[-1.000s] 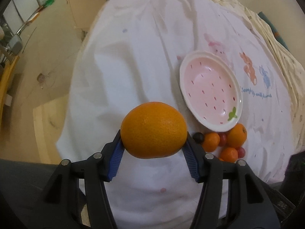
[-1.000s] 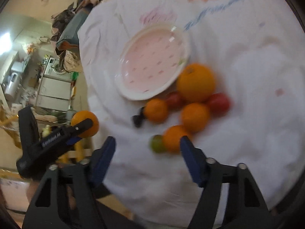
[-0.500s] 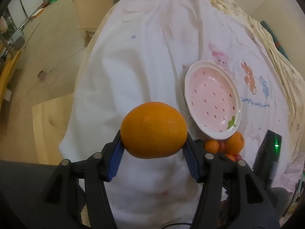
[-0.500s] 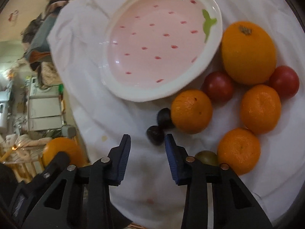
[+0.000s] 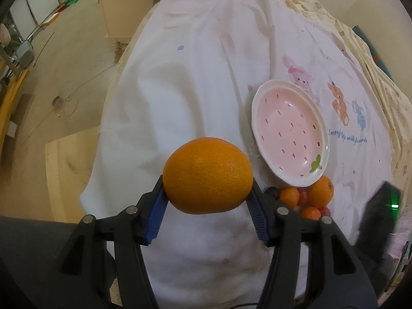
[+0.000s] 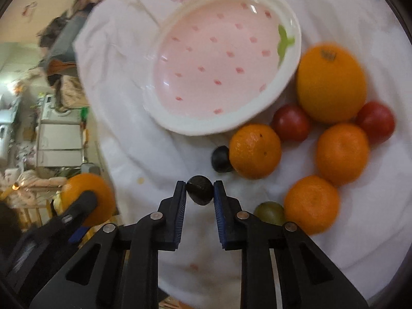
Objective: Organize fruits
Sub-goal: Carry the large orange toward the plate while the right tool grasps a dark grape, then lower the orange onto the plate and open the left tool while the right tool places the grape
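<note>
My left gripper [image 5: 208, 193] is shut on a large orange [image 5: 208, 175], held above the white cloth left of the pink strawberry plate [image 5: 291, 134]. My right gripper [image 6: 199, 190] is shut on a small dark grape [image 6: 199, 189] just below the plate [image 6: 221, 59]. Loose fruit lies beside the plate: a big orange [image 6: 331, 82], three mandarins [image 6: 255, 150], two red tomatoes [image 6: 291, 122], a second dark grape [image 6: 221, 159] and a green grape [image 6: 269, 212]. The left gripper and its orange [image 6: 87, 198] show at the lower left of the right wrist view.
The white cloth [image 5: 180, 90] covers a table whose edge drops to the floor on the left. The fruit pile [image 5: 303, 198] sits at the plate's near edge. The right gripper's dark body [image 5: 378, 221] with a green light shows at the right.
My right gripper has moved down onto the dark grape and its jaws have shut on it. My left gripper keeps the orange and has drawn back, so the plate looks farther away.
</note>
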A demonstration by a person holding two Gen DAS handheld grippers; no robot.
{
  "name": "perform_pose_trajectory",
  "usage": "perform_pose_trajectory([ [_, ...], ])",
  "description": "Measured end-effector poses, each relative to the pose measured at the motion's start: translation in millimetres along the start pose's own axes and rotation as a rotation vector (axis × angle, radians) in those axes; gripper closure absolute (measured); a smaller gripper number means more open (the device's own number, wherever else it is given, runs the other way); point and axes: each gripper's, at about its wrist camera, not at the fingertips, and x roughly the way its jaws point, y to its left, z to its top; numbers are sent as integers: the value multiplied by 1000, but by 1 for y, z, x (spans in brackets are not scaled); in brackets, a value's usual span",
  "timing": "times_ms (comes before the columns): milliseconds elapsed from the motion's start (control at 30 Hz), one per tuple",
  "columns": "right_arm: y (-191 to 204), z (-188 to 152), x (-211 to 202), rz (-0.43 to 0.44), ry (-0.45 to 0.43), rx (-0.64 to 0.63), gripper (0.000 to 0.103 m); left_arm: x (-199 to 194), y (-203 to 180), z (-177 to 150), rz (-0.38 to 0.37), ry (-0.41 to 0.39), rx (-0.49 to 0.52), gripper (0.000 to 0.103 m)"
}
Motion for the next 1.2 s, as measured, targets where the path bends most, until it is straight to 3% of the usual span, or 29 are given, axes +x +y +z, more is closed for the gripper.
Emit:
perform_pose_trajectory([
  [400, -33, 37, -79, 11, -97, -138, 80, 1, -33, -6, 34, -43, 112, 49],
  [633, -36, 70, -95, -5, -138, -174, 80, 3, -64, 6, 60, -34, 188, 48],
  [867, -39, 109, -89, 20, -149, -177, 80, 27, -100, 33, 86, 1, 283, 48],
  [1200, -31, 154, -50, -9, -79, -248, 80, 66, -133, 64, 89, 24, 351, 48],
])
